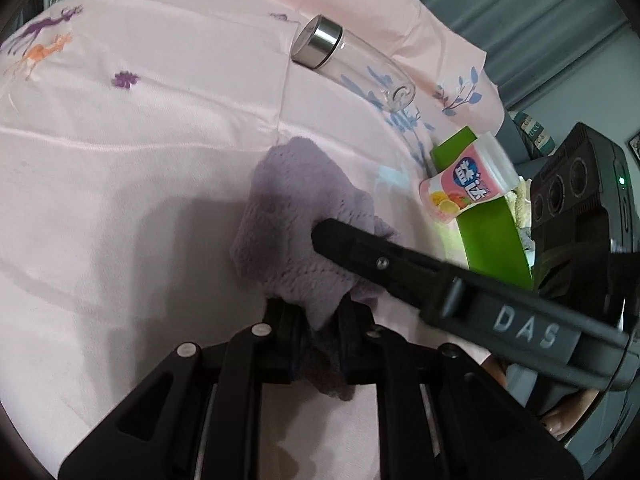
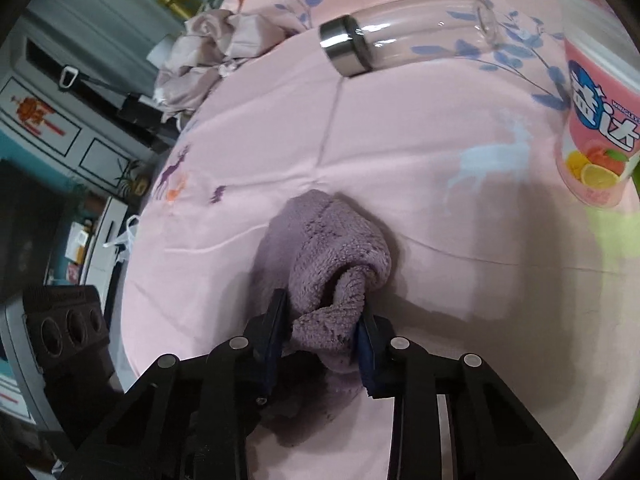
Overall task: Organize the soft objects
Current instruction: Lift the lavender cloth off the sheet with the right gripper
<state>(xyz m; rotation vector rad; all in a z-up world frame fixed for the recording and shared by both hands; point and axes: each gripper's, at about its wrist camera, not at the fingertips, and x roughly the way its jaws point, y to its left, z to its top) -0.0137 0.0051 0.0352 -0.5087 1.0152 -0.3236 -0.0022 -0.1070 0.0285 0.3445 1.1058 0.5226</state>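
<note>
My right tool: pads pressed on bunched purple towel, lying on my pink bed quilt. Far: clear bottle, lying flat. Right: pink gum canister.

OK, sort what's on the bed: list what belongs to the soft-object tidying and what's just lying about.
Part of the job:
- purple towel, gripped by both the left gripper and right gripper

Just lying about:
- glass bottle with steel cap
- pink gum tub
- green bin
- crumpled cloth at the bed's far edge
</note>
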